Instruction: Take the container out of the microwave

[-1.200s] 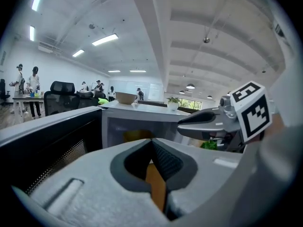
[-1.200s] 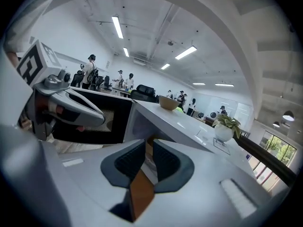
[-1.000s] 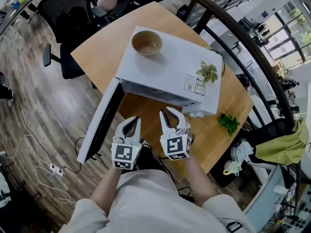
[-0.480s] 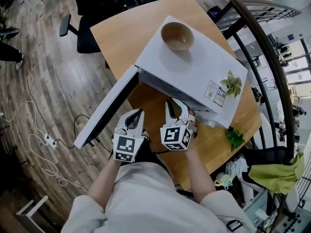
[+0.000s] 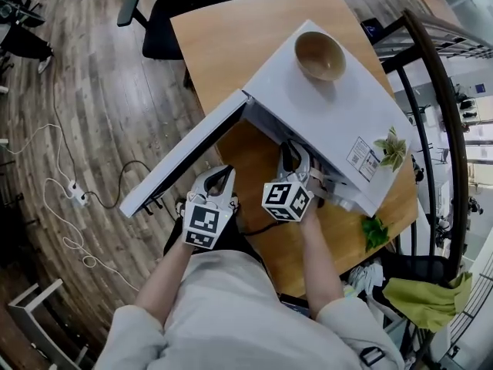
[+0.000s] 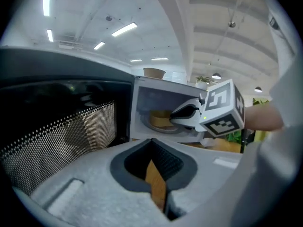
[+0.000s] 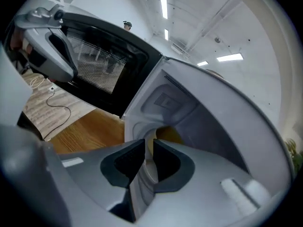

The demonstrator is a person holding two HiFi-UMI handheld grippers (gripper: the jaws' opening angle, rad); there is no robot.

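The white microwave stands on the wooden table with its door swung open to the left. A tan container sits on the turntable inside, also visible in the right gripper view as a yellowish container. My right gripper reaches into the mouth of the oven just short of the container. Its jaws stand a narrow gap apart and hold nothing. My left gripper hangs lower left, beside the open door, with its tips together and empty.
A tan bowl and a small plant rest on top of the microwave. A green sprig lies on the table's right edge. An office chair stands beyond the table, and a power strip with cables lies on the floor at left.
Both grippers have sunk and moved toward the microwave. The right one has rolled and its tips now reach the oven's opening. The left stays by the door.
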